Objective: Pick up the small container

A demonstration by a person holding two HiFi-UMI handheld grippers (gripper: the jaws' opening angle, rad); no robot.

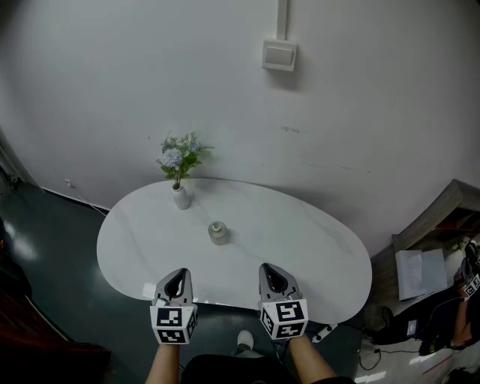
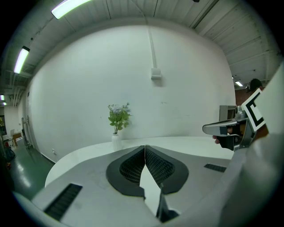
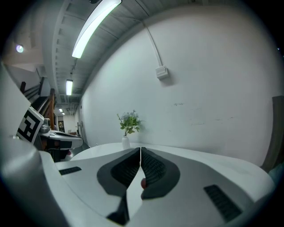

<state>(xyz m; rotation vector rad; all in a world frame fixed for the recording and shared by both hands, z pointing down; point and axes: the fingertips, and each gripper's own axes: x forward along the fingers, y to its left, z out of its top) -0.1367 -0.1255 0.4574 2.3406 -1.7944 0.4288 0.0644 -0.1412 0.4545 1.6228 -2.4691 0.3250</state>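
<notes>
At the near edge of the tabletop (image 1: 300, 240) I hold left claw (image 1: 178, 277) and right claw (image 1: 273, 274) pinched shut, empty, well short of the small container (image 1: 217, 233), probably staged before reaching.

I note a plain white plastered wall (image 1: 360, 112) carrying a white rectangular switch box (image 1: 279, 55), fed from above by a thin white conduit. A white oval stone-look table (image 1: 315, 255) stands near that wall on a dark, glossy greenish floor (image 1: 52, 240). Long fluorescent tube lights (image 3: 95, 26) are lit on a ribbed grey ceiling (image 2: 177, 11). Grey shelving (image 1: 439, 217) sits at the right.
</notes>
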